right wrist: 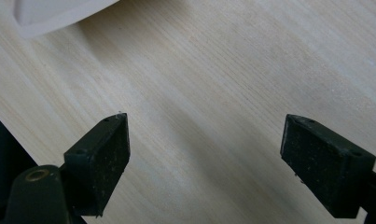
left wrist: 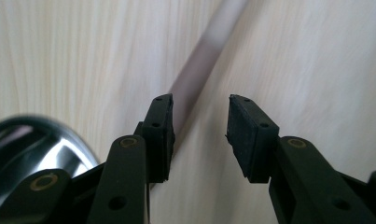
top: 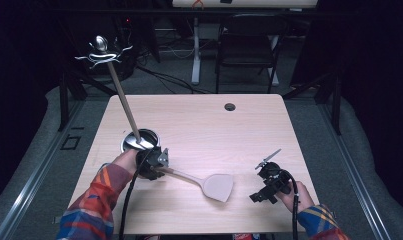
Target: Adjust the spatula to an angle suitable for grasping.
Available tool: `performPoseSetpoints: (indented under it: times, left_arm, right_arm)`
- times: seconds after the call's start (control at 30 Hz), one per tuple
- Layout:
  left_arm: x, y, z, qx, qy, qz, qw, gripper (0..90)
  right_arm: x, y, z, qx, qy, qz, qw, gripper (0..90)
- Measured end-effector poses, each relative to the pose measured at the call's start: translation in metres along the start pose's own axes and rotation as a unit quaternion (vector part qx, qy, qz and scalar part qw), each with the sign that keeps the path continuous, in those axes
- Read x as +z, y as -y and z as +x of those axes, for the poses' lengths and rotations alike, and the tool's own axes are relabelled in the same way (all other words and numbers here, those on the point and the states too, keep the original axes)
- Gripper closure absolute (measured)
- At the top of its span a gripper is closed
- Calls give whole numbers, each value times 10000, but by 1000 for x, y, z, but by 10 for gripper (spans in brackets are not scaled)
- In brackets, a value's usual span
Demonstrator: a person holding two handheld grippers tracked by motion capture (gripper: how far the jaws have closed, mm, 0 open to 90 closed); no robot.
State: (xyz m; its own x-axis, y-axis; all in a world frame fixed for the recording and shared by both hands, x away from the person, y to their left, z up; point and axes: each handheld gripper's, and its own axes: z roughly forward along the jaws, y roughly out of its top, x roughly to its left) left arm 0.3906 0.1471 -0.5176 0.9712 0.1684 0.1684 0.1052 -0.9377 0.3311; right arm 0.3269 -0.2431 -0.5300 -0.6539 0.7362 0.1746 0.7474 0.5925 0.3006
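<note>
A pale wooden spatula (top: 216,186) lies flat on the table, its blade toward the right and its handle (left wrist: 209,42) running left under my left gripper (top: 159,162). In the left gripper view the handle passes between the jaws of the left gripper (left wrist: 199,126), close against the left pad, with a clear gap to the right pad. My right gripper (top: 259,196) rests low near the front right with its jaws wide apart over bare wood (right wrist: 204,149). A corner of the spatula blade (right wrist: 50,14) lies just ahead of it.
A shiny metal cup (top: 139,141) stands just behind my left gripper, its rim (left wrist: 31,144) beside the left jaw. A long wooden-handled whisk (top: 123,100) leans out of the cup toward the back left. The table (top: 214,125) has a cable hole (top: 230,106); a chair (top: 246,45) stands beyond.
</note>
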Motion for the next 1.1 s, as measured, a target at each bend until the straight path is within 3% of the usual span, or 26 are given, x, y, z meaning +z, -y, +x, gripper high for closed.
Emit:
performPoseSetpoints:
  times: [0.03,0.07,0.13,0.23,0.27,0.3,0.37,0.5,0.57,0.63,0.67,0.73,0.97,1.03,1.1]
  left_arm:
    - [0,0,0,0,0,0,10000,689]
    - [-3,-13,0,-566,249,-516,9968,791]
    - [4,-31,-3,-1124,-72,-555,9921,900]
    - [22,-60,-15,-1312,33,-551,9898,900]
    - [29,-69,-19,-1336,107,-509,9897,900]
    - [34,-77,-24,-1360,28,-492,9895,900]
    - [44,-88,-31,-1382,48,-433,9895,900]
    - [56,-95,-39,-1421,27,-303,9894,894]
    - [56,-94,-39,-1489,56,-334,9883,896]
    - [56,-92,-37,-1688,131,-342,9850,900]
    - [56,-92,-37,-1688,131,-342,9850,900]
    - [55,-91,-35,-1801,266,-280,9829,900]
    - [48,-82,-31,-1744,837,20,9811,900]
    - [45,-76,-32,-1723,833,73,9815,900]
    - [41,-68,-32,-1827,716,40,9806,900]
  right_arm:
    - [0,0,0,0,0,0,10000,152]
    - [0,0,0,-24,35,9,10000,152]
    - [1,0,0,-16,-11,-4,10000,152]
    - [1,0,0,-20,-15,-12,10000,152]
    - [1,-1,0,-54,-16,34,10000,152]
    - [0,-1,-1,-100,-22,112,9999,152]
    - [1,0,0,-1,-27,24,10000,152]
    - [0,1,-2,-40,19,85,10000,152]
    - [0,1,-1,-16,3,60,10000,152]
    - [1,1,-1,-1,-44,31,10000,152]
    - [1,1,-1,-1,-44,31,10000,152]
    - [1,0,0,7,-42,80,10000,153]
    - [1,1,0,-5,-60,100,9999,153]
    - [1,1,0,4,-54,84,10000,153]
    - [1,1,0,-16,-60,90,9999,153]
